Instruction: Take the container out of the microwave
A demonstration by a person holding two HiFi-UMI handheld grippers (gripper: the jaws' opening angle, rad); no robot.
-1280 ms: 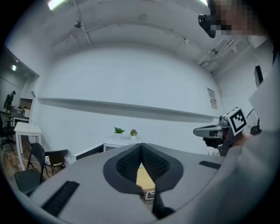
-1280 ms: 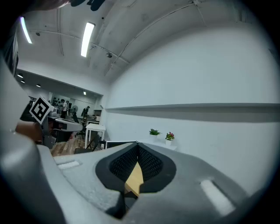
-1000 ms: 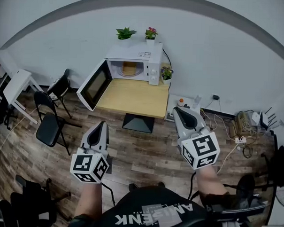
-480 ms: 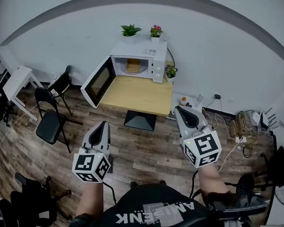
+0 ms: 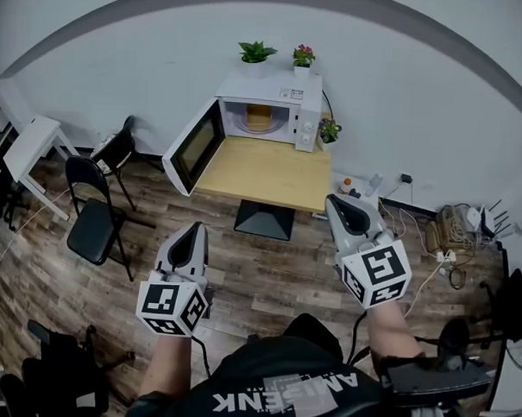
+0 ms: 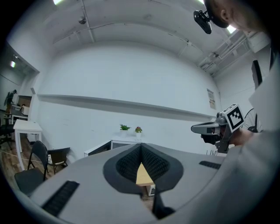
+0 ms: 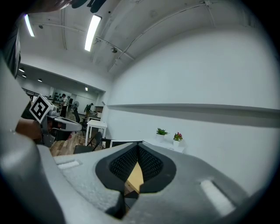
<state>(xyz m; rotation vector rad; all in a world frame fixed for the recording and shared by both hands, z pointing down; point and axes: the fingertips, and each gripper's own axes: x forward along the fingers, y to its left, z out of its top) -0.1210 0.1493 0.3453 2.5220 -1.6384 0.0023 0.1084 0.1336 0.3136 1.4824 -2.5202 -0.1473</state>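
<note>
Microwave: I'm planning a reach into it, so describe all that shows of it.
The microwave is a white box at the back of a wooden table, by the wall. Its dark-windowed door hangs wide open toward the head view's left. An orange-brown container sits in the lit cavity. The control panel is on the right. Two small potted plants stand on top.

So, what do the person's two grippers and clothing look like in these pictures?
The left gripper and right gripper are alike: pale grey, tapering shells with dark, dimpled pads lining the jaws. Each carries a white cube printed with black square markers at its rear. The person wears a black shirt with white lettering.
</note>
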